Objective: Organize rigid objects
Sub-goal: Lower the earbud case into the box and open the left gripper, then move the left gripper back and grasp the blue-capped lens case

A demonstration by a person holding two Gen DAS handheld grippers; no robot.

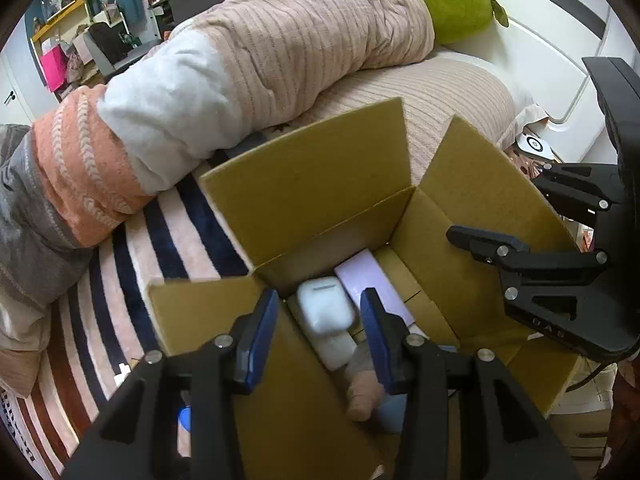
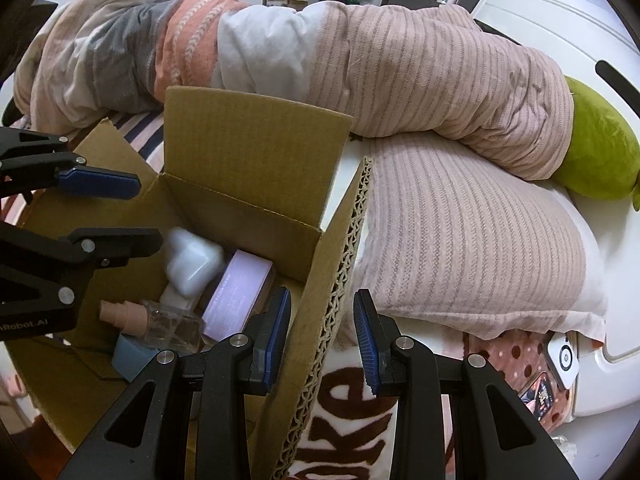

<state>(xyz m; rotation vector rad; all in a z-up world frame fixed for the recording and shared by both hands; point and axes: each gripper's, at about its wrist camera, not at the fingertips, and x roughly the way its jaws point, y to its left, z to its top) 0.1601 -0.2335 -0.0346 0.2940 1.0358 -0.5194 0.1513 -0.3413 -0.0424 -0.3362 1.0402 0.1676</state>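
Inside the cardboard box, a blurred white case (left jaws released, right jaws astride a flap, grip unclear).

Open cardboard box on the bed, holding small rigid items.

Its flaps stand up and its corrugated edge shows. Inside, a white rounded case lies on top of a white block, blurred in the right wrist view. Just beside it a flat lilac box leans toward the far corner. Nearer lies a clear bottle with a pinkish pump cap, on its side, touching a light blue box.
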